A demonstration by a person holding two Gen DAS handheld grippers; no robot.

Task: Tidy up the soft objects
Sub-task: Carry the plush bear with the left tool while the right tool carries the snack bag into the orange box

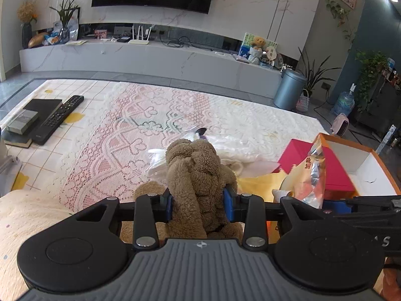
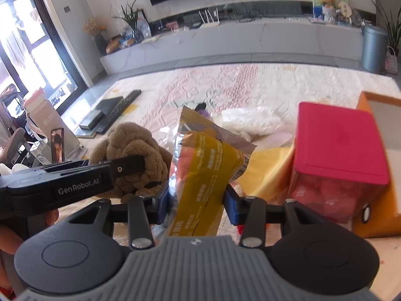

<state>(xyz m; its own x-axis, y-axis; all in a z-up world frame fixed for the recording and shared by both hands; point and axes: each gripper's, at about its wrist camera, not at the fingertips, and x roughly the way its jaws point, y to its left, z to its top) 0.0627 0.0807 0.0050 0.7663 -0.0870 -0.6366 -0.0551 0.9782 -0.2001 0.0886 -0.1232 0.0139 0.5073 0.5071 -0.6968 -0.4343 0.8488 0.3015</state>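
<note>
Blue pads of the left gripper (image 1: 200, 207) press into both flanks of a brown, fuzzy plush toy (image 1: 198, 175), which bulges above and below the pinch — the toy is clamped and held above the pink-and-white lace-patterned cloth (image 1: 130, 125). The right gripper (image 2: 196, 200) is closed on a crinkly yellow-and-orange foil snack bag (image 2: 203, 165), held upright between its blue pads.

Handling, as a judgement: the plush is light and compressible, so a mid-body pinch holds well; loose limbs may sag. The bag is light, slick and easily crushed — grip at the flat seam rather than the puffed middle.

Just right of the bag stands a magenta-lidded clear plastic box (image 2: 338, 150), beside an open orange-walled cardboard box (image 1: 361, 160). Crumpled clear plastic wrap (image 1: 225, 145) lies beyond the plush.

View differences: the right wrist view shows the left gripper side-on with the plush in it, and a bright window at far left. The left wrist view alone shows the orange box's white interior and a black remote control (image 1: 60, 118) beside dark books (image 1: 32, 118).
</note>
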